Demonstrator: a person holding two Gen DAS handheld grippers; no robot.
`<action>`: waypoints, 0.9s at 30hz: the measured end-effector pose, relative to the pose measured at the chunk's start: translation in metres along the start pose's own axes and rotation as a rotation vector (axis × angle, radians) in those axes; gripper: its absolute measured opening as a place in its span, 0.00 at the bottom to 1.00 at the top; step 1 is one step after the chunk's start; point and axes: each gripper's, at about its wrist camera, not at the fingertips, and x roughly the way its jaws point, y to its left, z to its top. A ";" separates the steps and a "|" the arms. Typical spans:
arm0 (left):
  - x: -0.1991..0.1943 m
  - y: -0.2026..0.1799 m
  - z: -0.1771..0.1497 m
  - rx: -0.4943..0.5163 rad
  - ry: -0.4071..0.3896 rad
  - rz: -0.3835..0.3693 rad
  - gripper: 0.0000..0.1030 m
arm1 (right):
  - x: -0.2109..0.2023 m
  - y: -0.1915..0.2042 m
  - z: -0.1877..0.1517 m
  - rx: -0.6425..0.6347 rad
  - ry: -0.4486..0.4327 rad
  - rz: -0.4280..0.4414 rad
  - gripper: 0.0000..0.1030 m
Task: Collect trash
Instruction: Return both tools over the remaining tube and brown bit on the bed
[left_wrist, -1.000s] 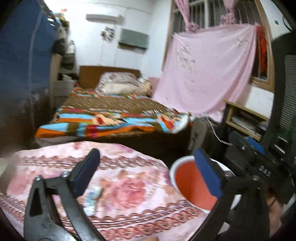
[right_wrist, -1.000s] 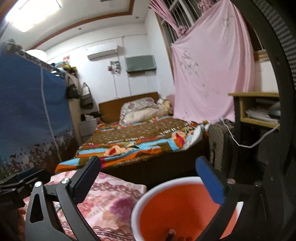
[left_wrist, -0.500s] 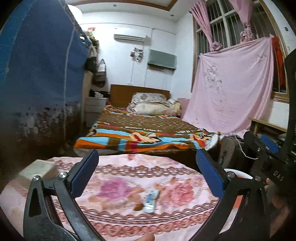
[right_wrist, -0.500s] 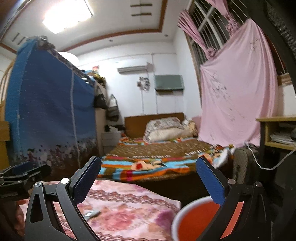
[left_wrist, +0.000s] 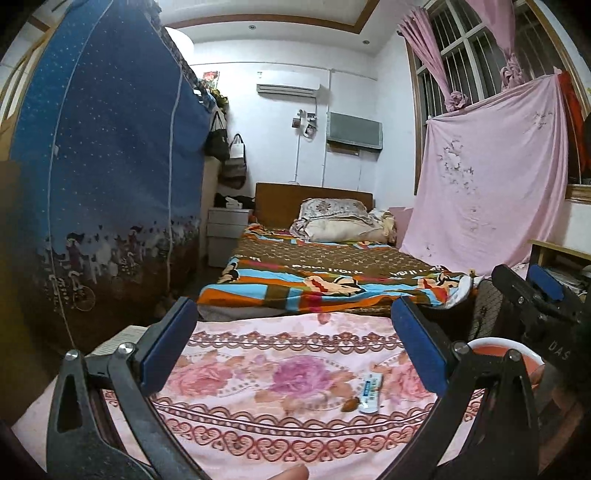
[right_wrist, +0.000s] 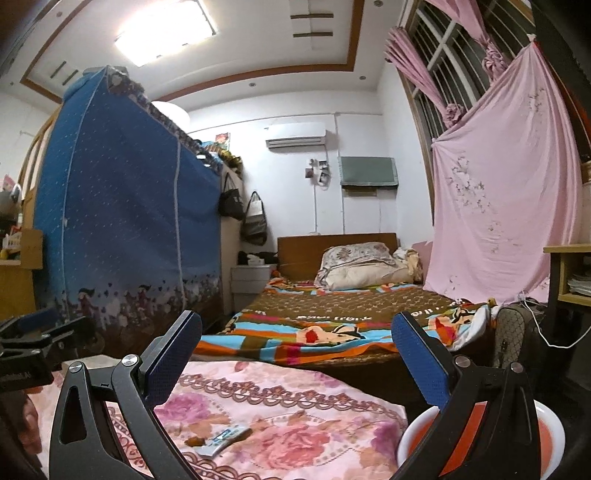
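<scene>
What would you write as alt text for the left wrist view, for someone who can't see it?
An open left hand-held gripper hovers over a pink floral cloth where a small white-and-blue wrapper lies beside a brown scrap. An orange bin with a white rim sits at the cloth's right edge, below the right hand-held gripper. Behind is a bed.

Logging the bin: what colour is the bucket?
Orange-red inside with a white rim; the bucket shows best in the right wrist view.
</scene>
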 end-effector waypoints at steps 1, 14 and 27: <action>-0.001 0.002 0.000 0.005 -0.004 0.007 0.89 | 0.000 0.002 -0.001 -0.004 0.002 0.003 1.00; 0.000 0.018 -0.009 0.010 0.006 0.034 0.89 | 0.012 0.032 -0.011 -0.086 0.047 0.041 1.00; 0.011 0.030 -0.020 -0.014 0.069 0.033 0.89 | 0.025 0.045 -0.019 -0.137 0.118 0.045 1.00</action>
